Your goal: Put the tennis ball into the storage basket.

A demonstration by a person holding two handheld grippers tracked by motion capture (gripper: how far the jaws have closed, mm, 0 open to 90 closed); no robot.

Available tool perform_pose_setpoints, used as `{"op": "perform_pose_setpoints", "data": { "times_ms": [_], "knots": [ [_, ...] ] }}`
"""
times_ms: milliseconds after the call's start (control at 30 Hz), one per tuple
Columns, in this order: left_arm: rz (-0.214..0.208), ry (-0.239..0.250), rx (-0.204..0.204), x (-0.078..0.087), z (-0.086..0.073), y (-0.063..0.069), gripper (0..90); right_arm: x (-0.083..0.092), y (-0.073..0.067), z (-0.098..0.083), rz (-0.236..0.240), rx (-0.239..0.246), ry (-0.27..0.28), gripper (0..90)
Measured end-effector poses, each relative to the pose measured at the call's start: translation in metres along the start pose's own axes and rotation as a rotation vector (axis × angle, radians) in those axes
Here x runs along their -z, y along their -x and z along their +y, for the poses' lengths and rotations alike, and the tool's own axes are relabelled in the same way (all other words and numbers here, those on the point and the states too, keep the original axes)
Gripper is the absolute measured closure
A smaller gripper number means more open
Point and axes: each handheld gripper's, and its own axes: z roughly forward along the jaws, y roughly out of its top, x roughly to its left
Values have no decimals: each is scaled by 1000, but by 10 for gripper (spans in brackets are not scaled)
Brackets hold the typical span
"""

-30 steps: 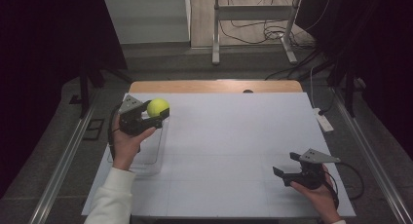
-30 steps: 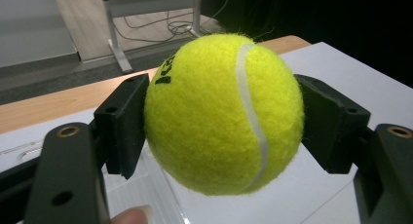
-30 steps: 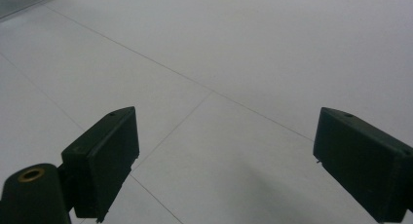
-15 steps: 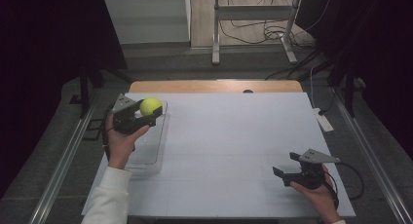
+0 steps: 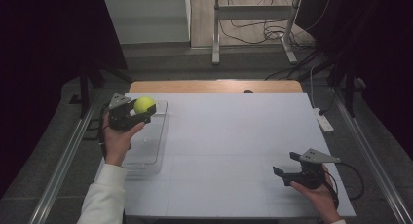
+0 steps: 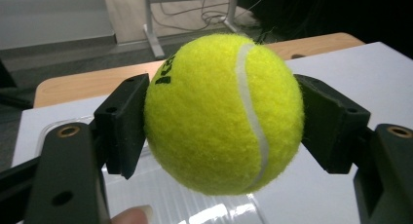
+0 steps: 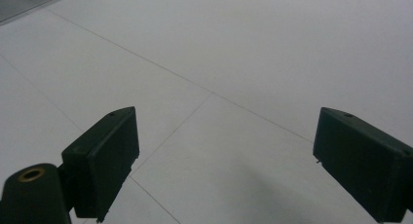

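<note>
The left hand-held gripper (image 5: 146, 109) clamped the tennis ball (image 5: 144, 104) above the clear tray (image 5: 157, 153); release remained. Well right of the tray, the right hand-held gripper (image 5: 286, 164) gaped wide, empty.

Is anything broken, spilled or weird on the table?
Nothing stands out. The left gripper holds a yellow tennis ball squarely between its jaws, above a clear tray that lies flat near the table's left edge. The right gripper rests open over the white table. No spills or damage show.
</note>
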Motion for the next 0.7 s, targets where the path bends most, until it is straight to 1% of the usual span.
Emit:
{"op": "perform_pose_setpoints", "data": {
  "times_ms": [200, 433, 700],
  "knots": [
    [25, -32, 8, -7, 4, -8, 268, 0, 0, 0, 4, -4, 4, 101],
    [30, -53, 26, -14, 6, -13, 268, 1, -1, 0, 4, -5, 4, 101],
    [48, -70, 40, -19, 8, -22, 268, 1, -1, 0, 3, -6, 4, 106]
  ]
}}
